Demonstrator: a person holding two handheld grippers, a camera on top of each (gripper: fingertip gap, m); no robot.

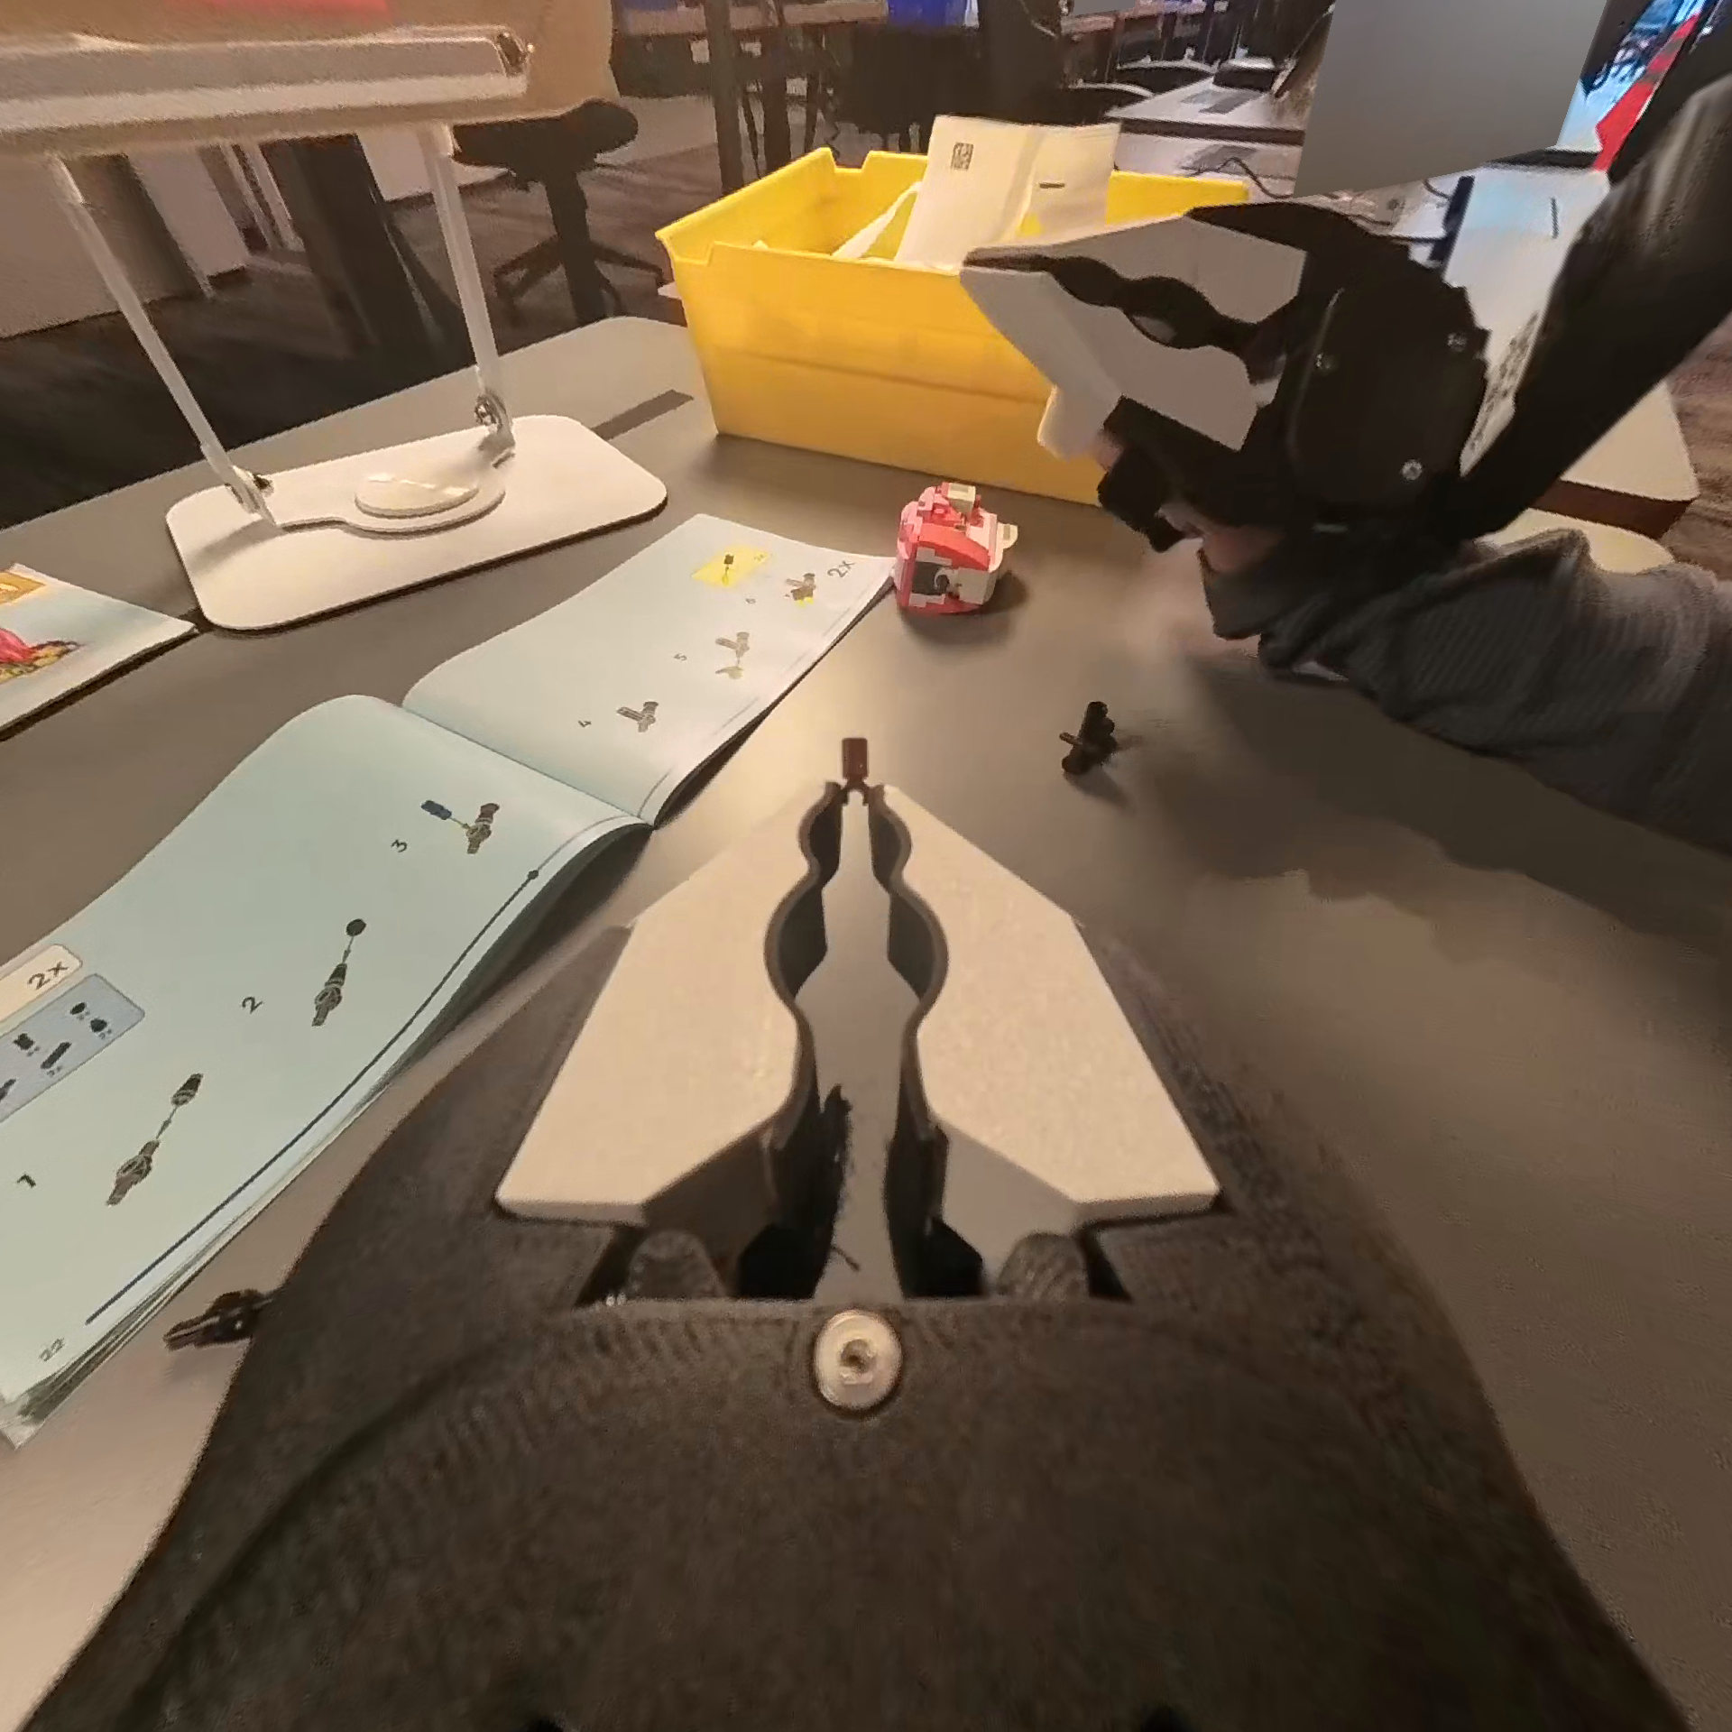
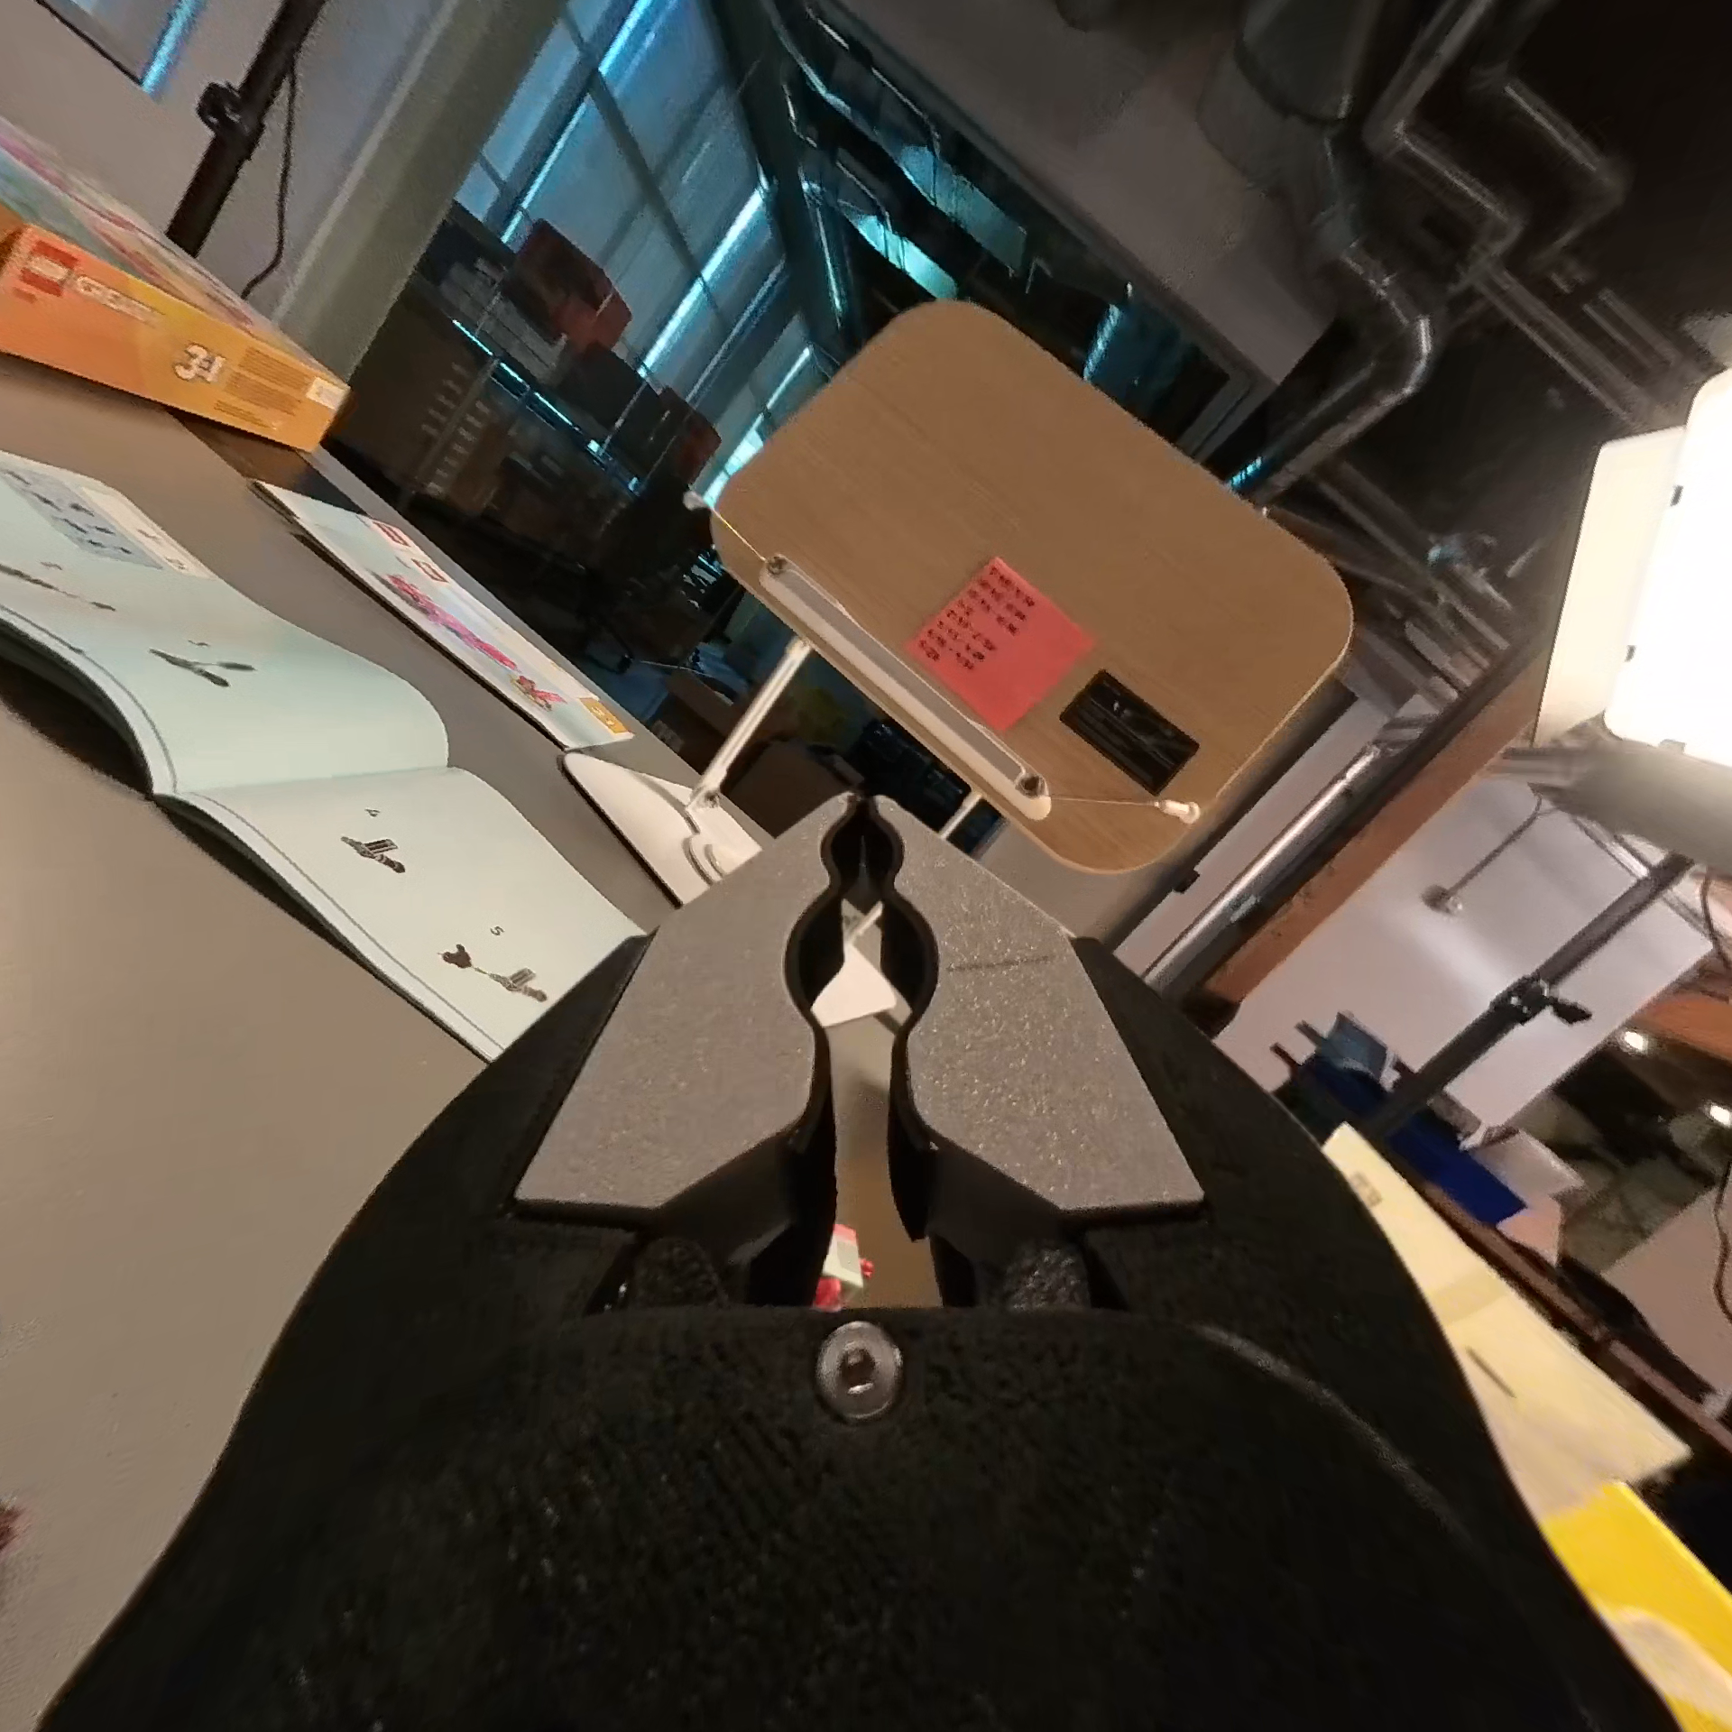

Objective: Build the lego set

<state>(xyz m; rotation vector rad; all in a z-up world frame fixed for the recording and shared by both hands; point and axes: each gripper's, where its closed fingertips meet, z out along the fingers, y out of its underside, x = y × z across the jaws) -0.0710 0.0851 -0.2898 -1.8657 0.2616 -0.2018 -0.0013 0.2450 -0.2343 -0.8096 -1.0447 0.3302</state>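
Left gripper pinches small brown piece (over table); right gripper clenched, empty.

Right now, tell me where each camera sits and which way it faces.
Left wrist view: on the left gripper, looking down across the grey table; its fingers pinch a small brown piece; the right gripper and a sleeve show.
Right wrist view: on the right gripper, tilted upward at a wooden stand; fingers together.
Shared: open booklet, stand.
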